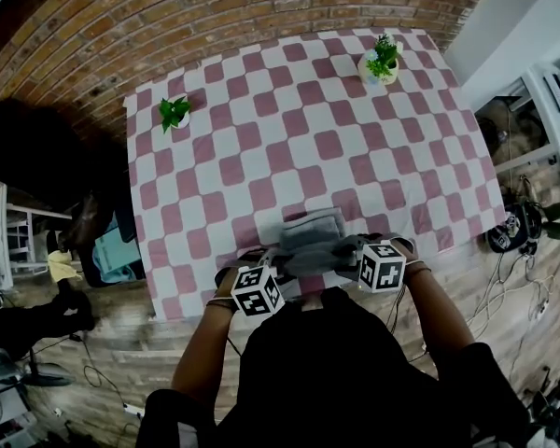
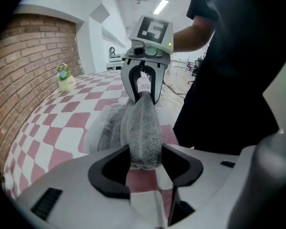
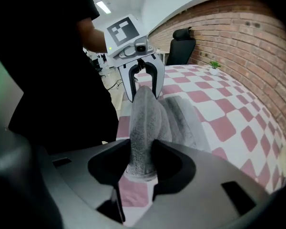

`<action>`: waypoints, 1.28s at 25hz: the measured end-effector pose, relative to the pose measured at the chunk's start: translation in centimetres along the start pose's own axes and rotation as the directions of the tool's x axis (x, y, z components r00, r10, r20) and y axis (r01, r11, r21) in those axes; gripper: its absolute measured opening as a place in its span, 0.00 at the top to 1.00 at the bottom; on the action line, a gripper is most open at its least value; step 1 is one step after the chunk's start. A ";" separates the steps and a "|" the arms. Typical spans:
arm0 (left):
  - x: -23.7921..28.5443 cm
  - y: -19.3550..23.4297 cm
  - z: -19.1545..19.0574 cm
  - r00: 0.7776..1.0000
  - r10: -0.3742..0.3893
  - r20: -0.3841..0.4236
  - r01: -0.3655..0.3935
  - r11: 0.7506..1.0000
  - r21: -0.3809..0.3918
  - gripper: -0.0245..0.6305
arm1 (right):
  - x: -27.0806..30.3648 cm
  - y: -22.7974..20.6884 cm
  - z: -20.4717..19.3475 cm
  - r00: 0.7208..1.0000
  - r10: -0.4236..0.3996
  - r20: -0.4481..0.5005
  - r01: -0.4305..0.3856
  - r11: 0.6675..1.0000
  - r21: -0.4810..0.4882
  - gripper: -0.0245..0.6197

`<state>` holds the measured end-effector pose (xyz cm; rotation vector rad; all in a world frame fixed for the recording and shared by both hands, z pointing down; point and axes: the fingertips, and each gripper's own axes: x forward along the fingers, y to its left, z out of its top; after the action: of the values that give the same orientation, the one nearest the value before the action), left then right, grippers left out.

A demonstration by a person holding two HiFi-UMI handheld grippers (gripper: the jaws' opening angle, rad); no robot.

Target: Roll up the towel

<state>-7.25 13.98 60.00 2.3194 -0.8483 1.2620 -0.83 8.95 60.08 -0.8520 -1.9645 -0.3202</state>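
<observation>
Towel (image 1: 310,236) at near table edge; left gripper (image 2: 145,159) and right gripper (image 3: 142,162) each pinch one end of its raised fold. Checked tablecloth (image 1: 261,138) beyond, brick wall (image 1: 168,17) behind

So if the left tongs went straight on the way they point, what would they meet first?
The grey towel that the left tongs are pinching. Beyond it, along the same fold, the right tongs face them, though the depth is hard to judge.

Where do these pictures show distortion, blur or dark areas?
Head view: the fisheye lens curves the checked tablecloth and the brick wall; the picture's edges look soft. Left gripper view: towel sharp, ceiling lamp glaring, corners black. Right gripper view: the person's dark clothing leaves the left side in shadow.
</observation>
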 end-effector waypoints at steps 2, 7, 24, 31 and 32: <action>-0.1 0.2 -0.1 0.999 -0.019 0.027 0.021 0.998 -0.060 0.65 | -0.2 -0.1 0.1 0.999 0.041 0.009 -0.041 0.999 0.024 0.74; -0.7 3.4 -0.3 0.993 0.025 0.118 0.005 0.969 -0.247 0.61 | -1.2 -3.6 0.8 0.998 -0.001 0.068 -0.003 0.998 0.064 0.71; -3.5 14.2 -1.1 0.885 0.439 0.154 -0.287 0.776 -0.562 0.65 | -7.3 -10.5 4.6 0.766 -0.592 0.251 0.524 0.801 0.291 0.74; -4.3 15.0 -0.3 0.856 0.495 0.151 -0.351 0.771 -0.531 0.67 | -2.8 -10.2 2.8 0.811 -0.564 0.159 0.494 0.804 0.331 0.75; -5.0 14.9 0.2 0.845 0.512 0.154 -0.372 0.770 -0.519 0.67 | -2.6 -10.4 2.6 0.811 -0.563 0.157 0.490 0.801 0.343 0.75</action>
<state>-19.05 4.30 56.15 1.9730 -1.6868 0.7405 -8.81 1.68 57.70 -0.1324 -2.4030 -0.2437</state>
